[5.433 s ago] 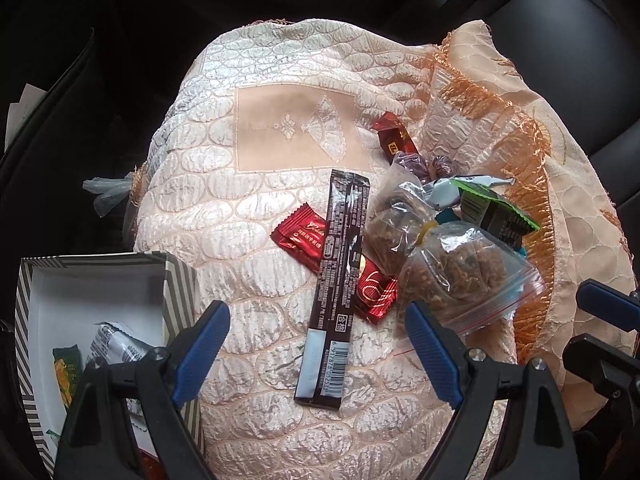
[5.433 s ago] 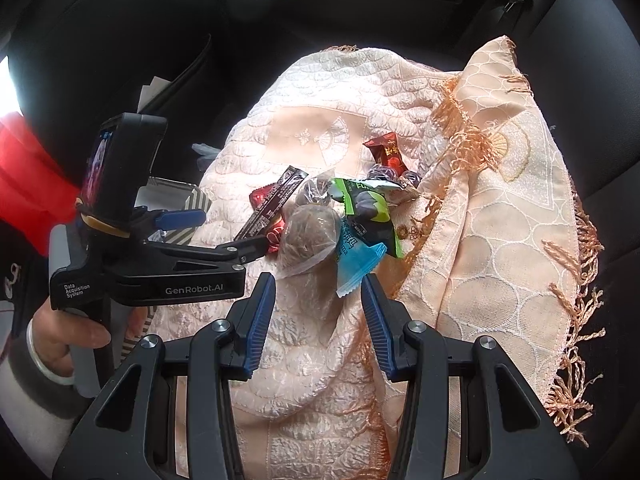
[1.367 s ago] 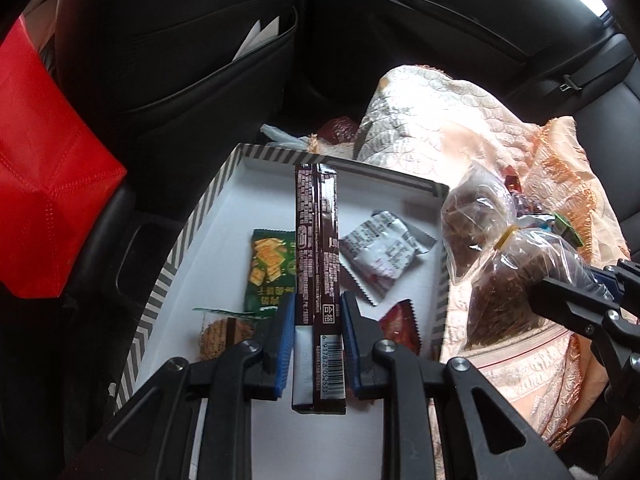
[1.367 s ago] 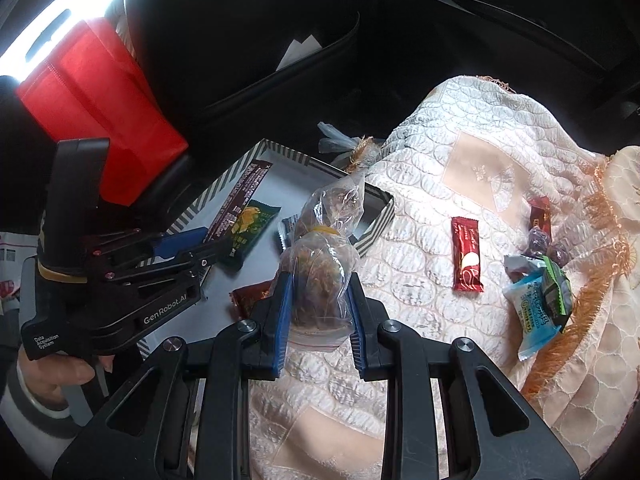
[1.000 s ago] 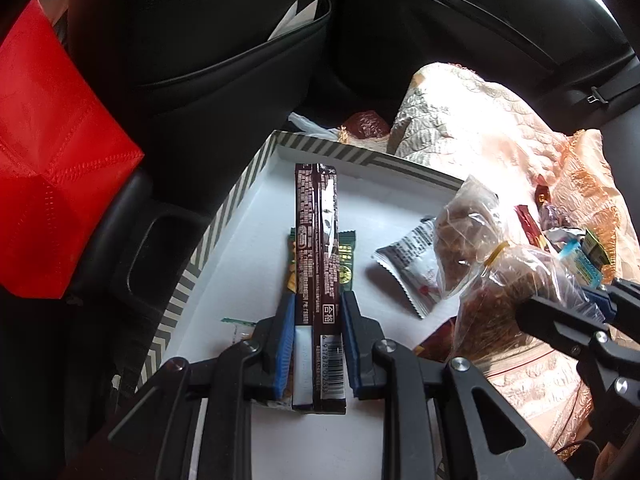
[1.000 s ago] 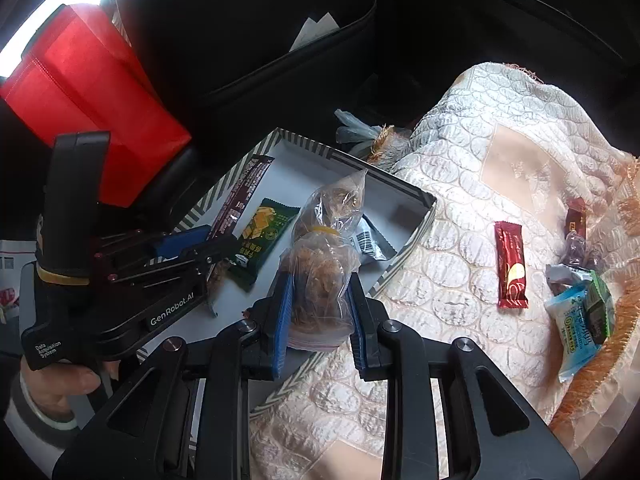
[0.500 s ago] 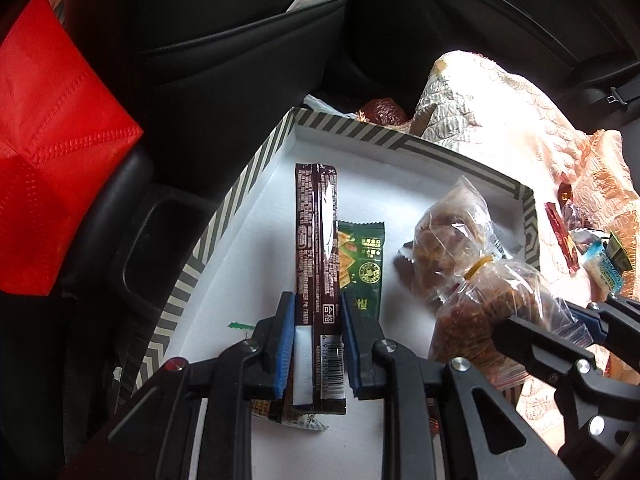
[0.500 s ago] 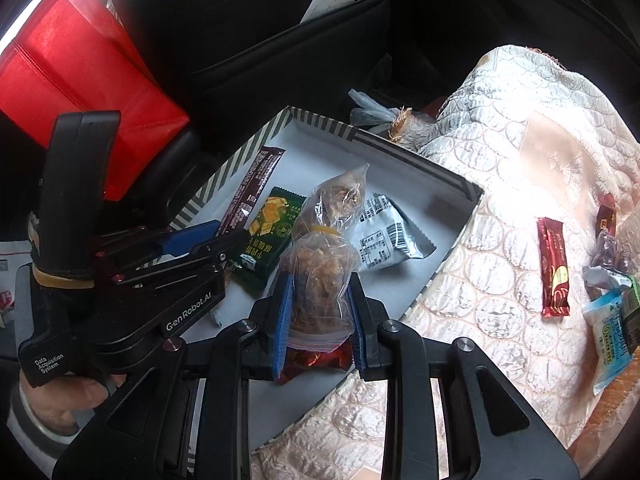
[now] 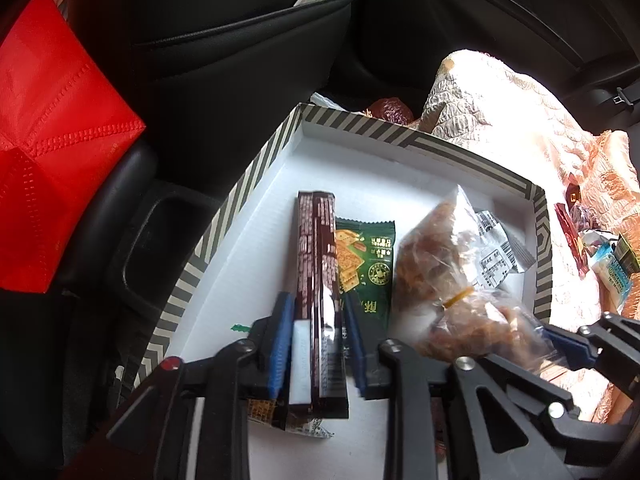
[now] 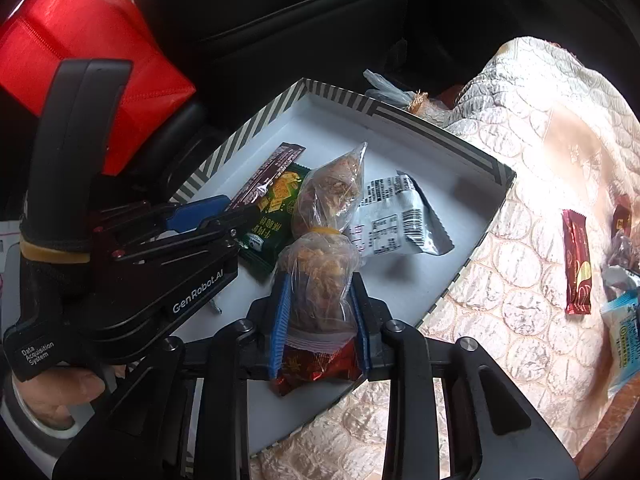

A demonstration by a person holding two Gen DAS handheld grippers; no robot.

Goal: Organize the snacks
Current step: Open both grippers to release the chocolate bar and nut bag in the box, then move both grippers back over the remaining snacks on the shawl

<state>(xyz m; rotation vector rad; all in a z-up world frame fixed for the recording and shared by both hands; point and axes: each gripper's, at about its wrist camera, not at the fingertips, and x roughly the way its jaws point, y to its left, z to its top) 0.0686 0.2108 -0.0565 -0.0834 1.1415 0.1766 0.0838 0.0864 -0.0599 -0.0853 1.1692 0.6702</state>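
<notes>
Over the striped box (image 9: 256, 184), the left tongs (image 9: 316, 344) have just been spreading, and the long brown bar (image 9: 316, 248) lies loose between them on the box floor. Beside them the right tongs (image 10: 320, 320) have also been spreading, pads barely touching the clear nut bag (image 10: 320, 280). Beyond the box, a red wrapper (image 10: 576, 264) lies on the quilted cloth (image 10: 520, 160).
</notes>
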